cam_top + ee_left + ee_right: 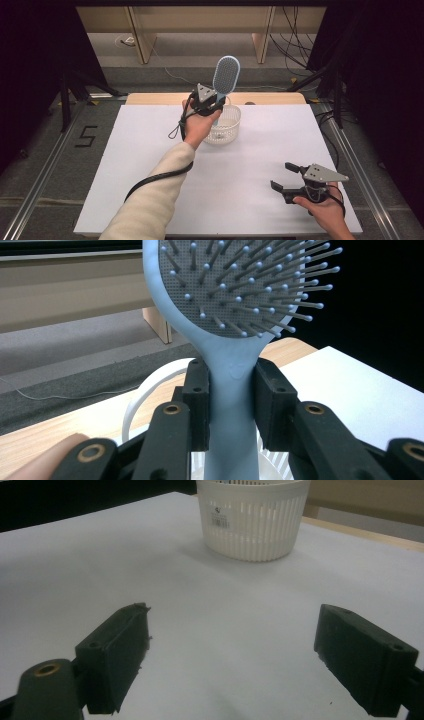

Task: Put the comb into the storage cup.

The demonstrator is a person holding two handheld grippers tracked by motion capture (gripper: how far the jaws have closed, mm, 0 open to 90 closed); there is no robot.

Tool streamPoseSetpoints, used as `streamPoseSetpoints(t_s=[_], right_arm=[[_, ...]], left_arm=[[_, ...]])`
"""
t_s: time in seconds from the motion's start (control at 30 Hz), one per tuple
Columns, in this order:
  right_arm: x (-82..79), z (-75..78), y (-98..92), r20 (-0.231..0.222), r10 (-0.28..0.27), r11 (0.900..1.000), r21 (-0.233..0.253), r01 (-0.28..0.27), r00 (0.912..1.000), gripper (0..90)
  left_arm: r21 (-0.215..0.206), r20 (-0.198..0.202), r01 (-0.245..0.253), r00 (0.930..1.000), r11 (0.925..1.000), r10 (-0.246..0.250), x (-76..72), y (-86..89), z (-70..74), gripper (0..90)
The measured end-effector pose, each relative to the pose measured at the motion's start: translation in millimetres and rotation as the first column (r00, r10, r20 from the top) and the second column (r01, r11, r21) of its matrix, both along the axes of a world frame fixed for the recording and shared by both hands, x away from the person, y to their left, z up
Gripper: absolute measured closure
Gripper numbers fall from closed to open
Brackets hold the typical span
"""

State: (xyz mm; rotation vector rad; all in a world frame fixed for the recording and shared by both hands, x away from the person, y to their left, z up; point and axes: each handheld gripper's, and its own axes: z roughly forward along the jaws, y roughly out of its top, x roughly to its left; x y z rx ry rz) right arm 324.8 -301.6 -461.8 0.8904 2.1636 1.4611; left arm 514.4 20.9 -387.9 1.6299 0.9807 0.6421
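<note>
Near the upper centre of the high view we see our left tongs clamped on the handle of the pale blue hairbrush, which stands upright with its bristled head above the white slotted basket (the handle's lower end dips toward the basket, though we cannot tell whether it touches). At the lower right of that frame our right tongs rest wide apart, holding nothing, over the white surface, well apart from the basket.

Smooth matt plastic hairbrush; slotted white plastic basket; wooden table edge.
</note>
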Motion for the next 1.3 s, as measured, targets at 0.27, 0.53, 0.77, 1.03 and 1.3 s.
streamPoseSetpoints(t_s=[0.27, 0.53, 0.77, 1.03, 1.3], right_arm=[[0.2, -0.2, 0.0, -0.001, 0.0, 1.0, 0.0, 0.0, 1.0, 15.5], [0.1, -0.1, 0.0, -0.001, 0.001, 1.0, 0.0, -0.001, 1.0, 15.5], [0.1, -0.2, -0.2, -0.002, 0.0, 1.0, 0.0, 0.0, 1.0, 15.5], [0.1, -0.1, -0.2, -0.001, 0.0, 1.0, -0.001, 0.0, 1.0, 15.5], [0.1, -0.2, -0.3, -0.001, 0.0, 1.0, -0.001, 0.0, 1.0, 15.5]], left_arm=[[0.002, 0.001, 0.0, 1.0, 1.0, 0.0, 1.8, -0.6, -0.4, 69.9], [-0.004, -0.001, -0.002, 1.0, 1.0, 0.002, 2.5, -0.7, -2.1, 69.9], [-0.006, -0.004, -0.004, 1.0, 1.0, 0.004, 3.4, -0.8, -3.9, 69.9], [-0.009, -0.002, -0.003, 1.0, 1.0, 0.003, 3.7, -1.1, -4.5, 69.9], [-0.007, -0.004, -0.005, 1.0, 1.0, 0.005, 4.3, -1.2, -6.4, 69.9]])
